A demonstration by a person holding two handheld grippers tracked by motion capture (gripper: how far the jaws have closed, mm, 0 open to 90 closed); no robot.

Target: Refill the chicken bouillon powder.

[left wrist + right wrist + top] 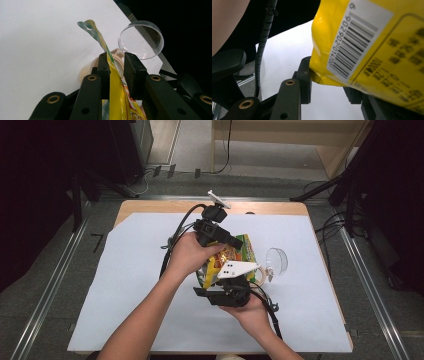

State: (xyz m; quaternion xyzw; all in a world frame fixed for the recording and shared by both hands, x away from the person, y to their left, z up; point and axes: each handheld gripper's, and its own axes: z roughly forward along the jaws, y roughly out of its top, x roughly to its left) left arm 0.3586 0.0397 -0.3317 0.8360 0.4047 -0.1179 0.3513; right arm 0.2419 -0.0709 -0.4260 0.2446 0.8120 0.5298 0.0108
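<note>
A yellow and green snack bag [245, 247] sits between both grippers over the middle of the white sheet. My left gripper [234, 241] reaches in from the far side. In the left gripper view its jaws [116, 65] straddle the bag's flat sealed edge [115, 95]; one jaw touches the film and a narrow gap shows at the other. My right gripper [229, 279] comes from the near side. Its jaws [329, 77] pinch a lower corner of the bag [362, 50] by the barcode, with the far jaw mostly hidden behind the film.
A clear plastic bowl [276, 261] stands just right of the bag, also close behind the jaws [141, 40]. A white sheet [130, 285] covers the wooden table [150, 206]. Cables trail from both grippers. Dark stands flank the table.
</note>
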